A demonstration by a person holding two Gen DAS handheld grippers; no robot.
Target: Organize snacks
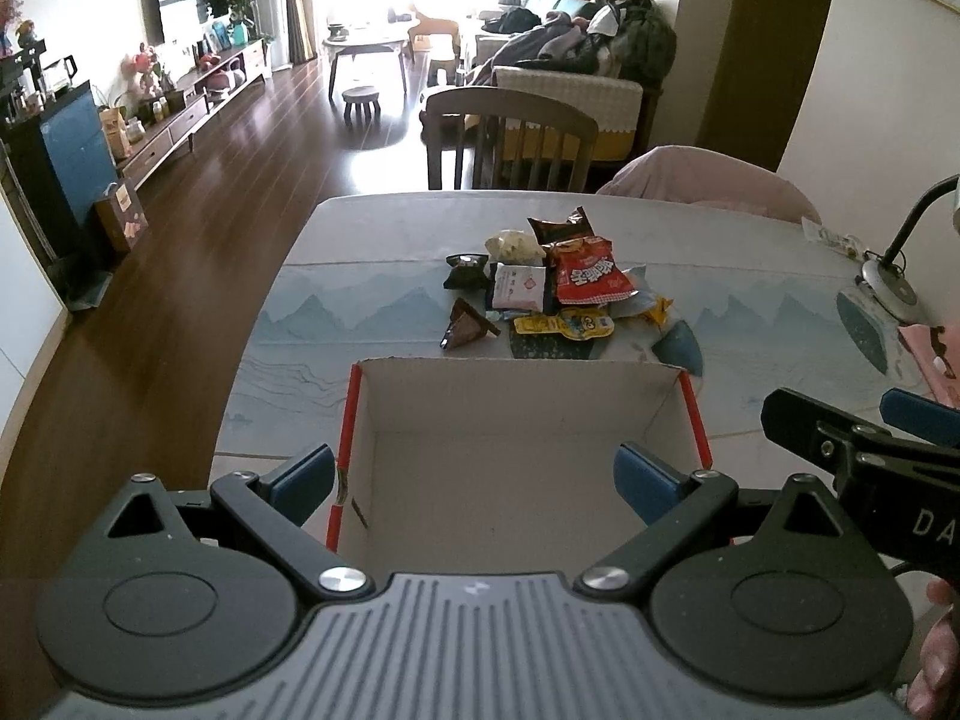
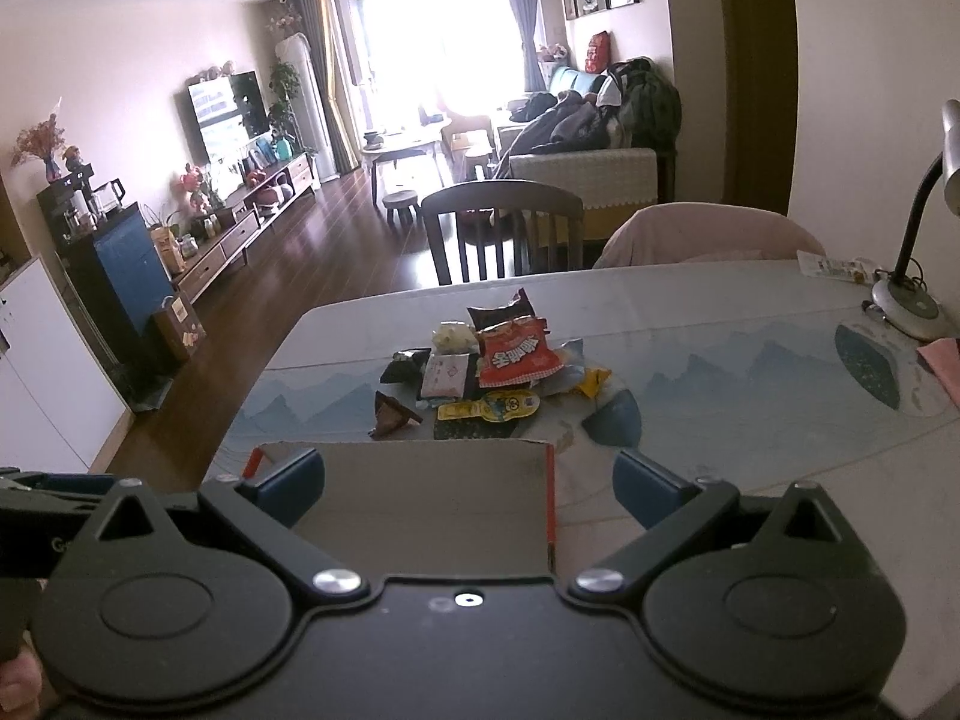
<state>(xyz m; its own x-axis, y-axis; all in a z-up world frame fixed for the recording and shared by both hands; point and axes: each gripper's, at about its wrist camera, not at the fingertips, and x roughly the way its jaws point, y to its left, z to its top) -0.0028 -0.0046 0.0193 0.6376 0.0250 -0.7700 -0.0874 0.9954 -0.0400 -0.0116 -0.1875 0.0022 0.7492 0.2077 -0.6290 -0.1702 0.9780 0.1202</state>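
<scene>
A pile of snack packets lies mid-table: a red bag, a white packet, a yellow packet, a brown triangular one and a black one. An open, empty cardboard box with red edges stands in front of the pile. My left gripper is open and empty above the box's near side. My right gripper is open and empty over the box's right edge; it also shows in the left wrist view.
A desk lamp and a pink item sit at the table's right. A wooden chair and a pink-covered chair stand at the far edge. The table drops off on the left.
</scene>
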